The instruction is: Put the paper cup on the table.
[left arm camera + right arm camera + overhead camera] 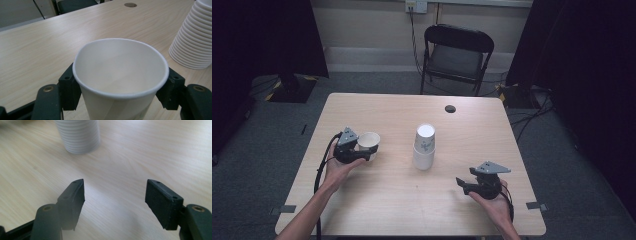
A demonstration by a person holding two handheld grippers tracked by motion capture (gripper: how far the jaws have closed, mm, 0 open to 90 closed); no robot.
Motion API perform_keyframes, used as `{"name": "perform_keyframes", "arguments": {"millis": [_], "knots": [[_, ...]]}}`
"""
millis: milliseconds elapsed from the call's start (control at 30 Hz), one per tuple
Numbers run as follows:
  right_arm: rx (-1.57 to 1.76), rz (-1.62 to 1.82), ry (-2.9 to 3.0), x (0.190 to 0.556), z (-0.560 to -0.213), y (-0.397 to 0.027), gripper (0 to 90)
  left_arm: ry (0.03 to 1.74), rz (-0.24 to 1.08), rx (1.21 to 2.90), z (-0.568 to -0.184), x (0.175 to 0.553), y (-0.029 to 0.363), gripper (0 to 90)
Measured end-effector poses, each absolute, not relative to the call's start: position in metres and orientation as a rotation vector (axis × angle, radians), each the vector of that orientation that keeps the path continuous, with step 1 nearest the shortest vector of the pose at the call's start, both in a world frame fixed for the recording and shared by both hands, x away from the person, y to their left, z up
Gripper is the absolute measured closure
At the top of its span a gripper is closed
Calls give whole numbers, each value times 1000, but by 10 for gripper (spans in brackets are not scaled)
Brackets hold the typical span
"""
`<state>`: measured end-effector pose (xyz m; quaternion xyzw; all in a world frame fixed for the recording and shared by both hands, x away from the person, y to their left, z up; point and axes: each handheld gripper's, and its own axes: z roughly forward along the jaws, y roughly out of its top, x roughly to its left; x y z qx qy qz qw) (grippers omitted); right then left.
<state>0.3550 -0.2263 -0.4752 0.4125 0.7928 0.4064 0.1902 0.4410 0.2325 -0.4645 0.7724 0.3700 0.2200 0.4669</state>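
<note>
A single white paper cup (368,141) stands upright on the left of the table, and my left gripper (362,150) is shut on it. In the left gripper view the two black pads (68,91) press the cup (120,75) from both sides just under its rim. Whether its base touches the table I cannot tell. A tall stack of white paper cups (424,146) stands upside down at the table's middle, also seen to the right of the held cup (195,40). My right gripper (460,182) hovers low at the front right, open, nothing between its jaws (115,202), pointing toward the stack (77,135).
The light wooden table (382,200) has a round dark cable hole (450,108) near its far edge. A black folding chair (457,55) stands behind the table. Cables run along the floor by the wall.
</note>
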Motion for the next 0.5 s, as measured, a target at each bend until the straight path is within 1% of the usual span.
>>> {"name": "perform_keyframes", "arguments": {"millis": [133, 200, 400, 500], "knots": [[1191, 1107, 2229, 357, -487, -233, 304, 910, 532, 1912, -471, 443, 230, 322], [1215, 1096, 2224, 359, -491, -235, 282, 903, 542, 1907, -472, 442, 229, 317], [1271, 1039, 2221, 364, -498, -239, 237, 878, 567, 1924, -474, 438, 226, 289], [1268, 1021, 2205, 363, -498, -238, 237, 877, 559, 1938, -474, 437, 228, 270]]}}
